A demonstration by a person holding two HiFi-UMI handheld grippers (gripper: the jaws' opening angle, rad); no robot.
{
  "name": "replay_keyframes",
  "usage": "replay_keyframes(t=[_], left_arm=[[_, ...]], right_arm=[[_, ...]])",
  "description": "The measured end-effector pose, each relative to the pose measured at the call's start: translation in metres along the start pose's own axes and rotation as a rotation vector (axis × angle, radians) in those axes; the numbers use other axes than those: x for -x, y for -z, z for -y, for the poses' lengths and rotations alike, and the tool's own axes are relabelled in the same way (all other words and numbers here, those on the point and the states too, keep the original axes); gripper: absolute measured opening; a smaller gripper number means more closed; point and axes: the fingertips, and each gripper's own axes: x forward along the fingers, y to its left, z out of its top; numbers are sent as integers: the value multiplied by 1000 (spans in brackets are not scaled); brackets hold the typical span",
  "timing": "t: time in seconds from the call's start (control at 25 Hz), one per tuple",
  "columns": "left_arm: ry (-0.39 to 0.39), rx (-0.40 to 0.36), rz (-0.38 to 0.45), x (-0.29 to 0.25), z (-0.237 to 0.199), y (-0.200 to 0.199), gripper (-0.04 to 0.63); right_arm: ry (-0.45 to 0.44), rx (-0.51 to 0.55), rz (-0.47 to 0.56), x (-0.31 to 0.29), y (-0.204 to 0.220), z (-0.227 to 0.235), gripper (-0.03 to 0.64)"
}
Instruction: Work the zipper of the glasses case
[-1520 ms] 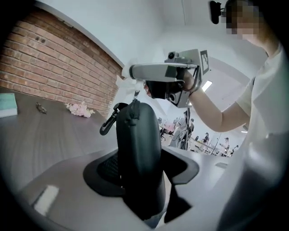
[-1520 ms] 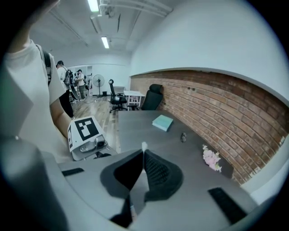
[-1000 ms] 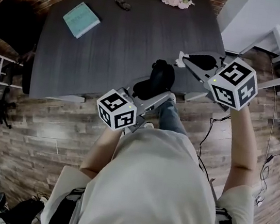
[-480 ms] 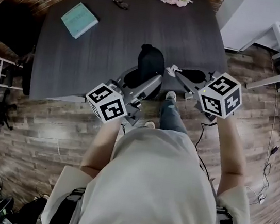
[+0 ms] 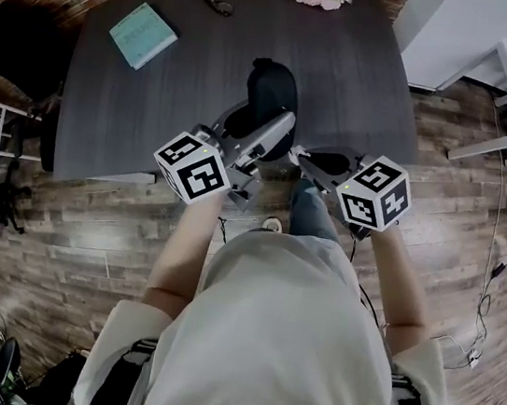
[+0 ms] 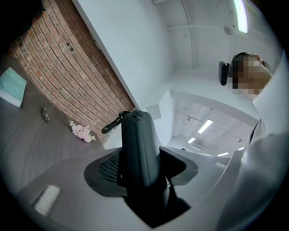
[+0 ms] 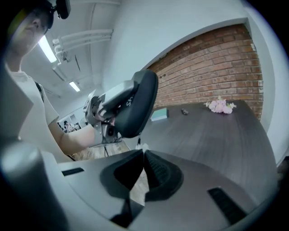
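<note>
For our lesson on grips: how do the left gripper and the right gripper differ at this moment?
The left gripper is clamped on the black glasses case; the right gripper holds nothing. The left gripper's fingers stand apart around the case; the right gripper's fingers are pressed together. Both carry a cube with square markers.

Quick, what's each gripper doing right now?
Left gripper: closed on the black glasses case.
Right gripper: shut, nothing between its jaws.

The black, rounded glasses case (image 5: 272,88) juts lengthwise from the left gripper (image 5: 257,129), clamped at one end.
</note>
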Motion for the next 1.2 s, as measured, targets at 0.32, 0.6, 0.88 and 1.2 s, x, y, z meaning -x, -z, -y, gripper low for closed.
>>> replay_keyframes(t=[0.32,0.6,0.88,1.2], left_arm=[[31,77,-22,-31,-17,12,242],[-16,181,-28,-50,-57,32,245],[-112,194,-96,-79,-105,66,249],[-280,215,-291,-109,-171,124,249]], right_arm=[[-124,-132,65,-28,8,-30,5],[16,-73,-13,-24,27,21,6],[182,-76,-11,-6,34,89,89],[316,-208,140,10,14,163,86]])
